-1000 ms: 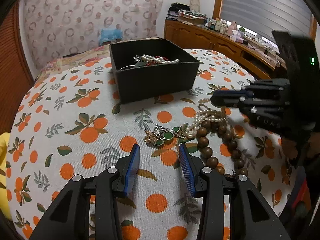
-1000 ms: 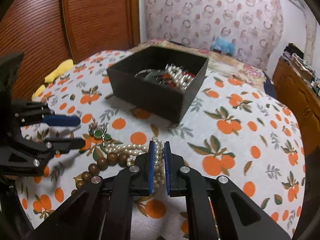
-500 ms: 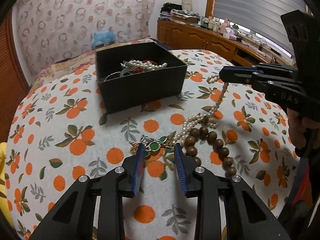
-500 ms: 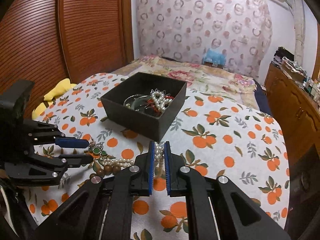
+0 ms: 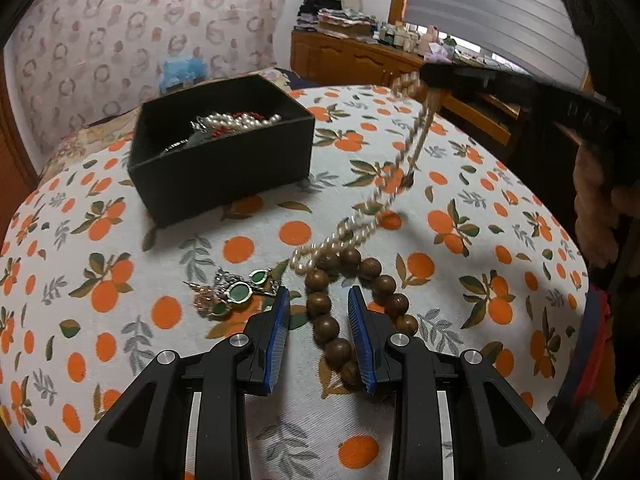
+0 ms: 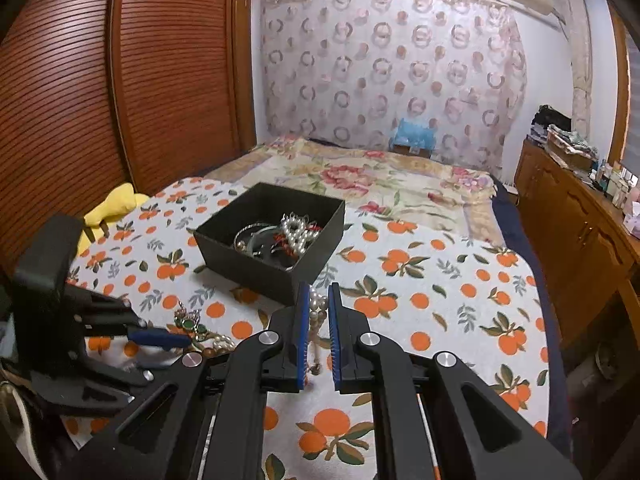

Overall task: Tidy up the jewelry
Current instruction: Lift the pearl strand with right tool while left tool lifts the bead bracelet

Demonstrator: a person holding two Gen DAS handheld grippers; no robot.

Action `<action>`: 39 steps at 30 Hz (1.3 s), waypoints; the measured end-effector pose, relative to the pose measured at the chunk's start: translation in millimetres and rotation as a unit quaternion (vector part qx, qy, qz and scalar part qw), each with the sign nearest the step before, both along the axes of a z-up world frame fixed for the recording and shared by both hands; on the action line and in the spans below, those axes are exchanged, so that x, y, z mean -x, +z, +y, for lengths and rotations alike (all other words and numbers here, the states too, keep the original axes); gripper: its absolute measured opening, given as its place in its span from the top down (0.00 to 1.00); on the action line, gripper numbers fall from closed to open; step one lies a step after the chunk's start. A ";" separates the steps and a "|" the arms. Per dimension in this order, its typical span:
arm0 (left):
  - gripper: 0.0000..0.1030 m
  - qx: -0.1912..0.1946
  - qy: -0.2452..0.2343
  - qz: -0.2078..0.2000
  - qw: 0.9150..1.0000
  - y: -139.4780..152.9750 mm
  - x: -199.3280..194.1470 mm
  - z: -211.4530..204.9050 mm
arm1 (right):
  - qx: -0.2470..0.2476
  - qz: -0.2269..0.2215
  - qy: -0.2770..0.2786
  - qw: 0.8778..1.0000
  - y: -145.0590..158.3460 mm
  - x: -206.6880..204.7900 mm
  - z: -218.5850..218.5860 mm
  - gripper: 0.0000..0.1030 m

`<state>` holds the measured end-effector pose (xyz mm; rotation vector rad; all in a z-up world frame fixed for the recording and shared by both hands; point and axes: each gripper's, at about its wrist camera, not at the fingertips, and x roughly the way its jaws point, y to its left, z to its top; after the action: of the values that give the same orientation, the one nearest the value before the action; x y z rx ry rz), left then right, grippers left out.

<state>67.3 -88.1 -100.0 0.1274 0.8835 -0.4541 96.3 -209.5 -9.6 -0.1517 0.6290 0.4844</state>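
Observation:
A black jewelry box (image 5: 224,152) (image 6: 272,236) with pearls and bangles inside sits on the orange-print bedspread. My right gripper (image 6: 319,312) (image 5: 430,78) is shut on a white pearl necklace (image 5: 400,168) (image 6: 317,306) and holds it high; its lower end still trails on the cloth. My left gripper (image 5: 319,312) is open and low, its fingers on either side of a brown wooden bead strand (image 5: 340,312). A green-stone piece (image 5: 236,292) (image 6: 188,322) lies just left of it.
A yellow soft item (image 6: 112,204) lies at the bed's left edge by the wooden wardrobe (image 6: 100,80). A wooden dresser (image 6: 580,232) with clutter stands to the right. A blue object (image 6: 412,136) sits at the headboard wall.
My right gripper has risen, drawing the pearl necklace up off the cloth. My left gripper has shifted right, from the green-stone piece to over the wooden beads, and opened wider.

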 end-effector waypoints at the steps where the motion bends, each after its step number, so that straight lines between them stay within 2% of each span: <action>1: 0.73 -0.006 0.000 0.000 1.000 -1.9 -0.2 -2.3 | -0.001 -0.002 0.000 1.000 1.8 0.2 -0.7 0.90; 3: 0.75 -0.017 0.000 -0.010 1.000 -2.7 0.4 -5.4 | -0.001 -0.005 0.000 1.000 5.0 0.4 -1.1 0.90; 5: 0.88 -0.026 0.001 -0.012 1.000 -3.0 0.2 -7.6 | -0.003 -0.008 0.000 1.000 8.4 0.7 -0.6 0.90; 10: 0.88 -0.010 0.007 -0.028 1.000 8.5 4.6 -0.1 | -0.006 -0.018 0.003 1.000 17.5 2.0 0.2 0.90; 13: 0.88 0.014 0.018 -0.046 0.999 26.4 7.1 11.0 | -0.008 -0.025 0.004 1.000 24.6 2.8 0.9 0.90; 20: 0.88 0.029 0.034 -0.086 0.995 62.9 8.1 25.3 | -0.013 -0.053 0.009 0.998 50.8 0.0 5.9 0.90; 39: 0.88 0.023 0.072 -0.168 0.983 135.3 -18.5 45.9 | -0.018 -0.076 0.019 0.997 95.8 -38.4 27.7 0.90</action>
<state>85.8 -42.3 35.4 0.0932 0.5462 -0.3056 134.7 -181.8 86.2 -0.1642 0.4679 0.5148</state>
